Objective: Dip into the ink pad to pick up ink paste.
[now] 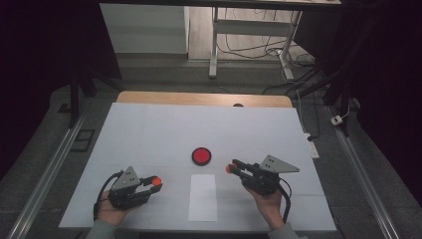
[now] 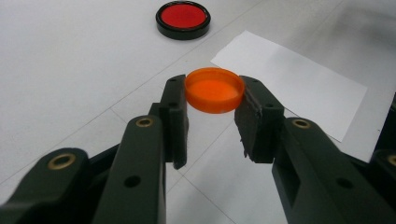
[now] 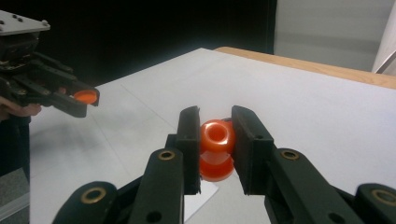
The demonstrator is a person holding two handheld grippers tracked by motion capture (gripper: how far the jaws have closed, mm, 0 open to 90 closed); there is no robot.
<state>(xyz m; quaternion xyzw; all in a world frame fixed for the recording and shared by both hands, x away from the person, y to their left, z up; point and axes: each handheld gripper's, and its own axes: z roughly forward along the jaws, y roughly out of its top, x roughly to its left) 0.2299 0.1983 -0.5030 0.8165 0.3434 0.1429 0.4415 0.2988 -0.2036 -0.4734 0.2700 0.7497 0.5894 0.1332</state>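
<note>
table (image 1: 149,129) white, dark room; left tongs (image 1: 155,182) clamp orange cap (image 2: 214,89); right tongs (image 1: 230,168) clamp orange spool (image 3: 217,148).

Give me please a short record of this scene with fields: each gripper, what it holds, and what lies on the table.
left gripper: shut on orange cap, open side up
right gripper: shut on orange spool-shaped piece
table: white surface
on table: black disc with red top, white paper sheet
hands: apart, one at each side of the sheet
</note>
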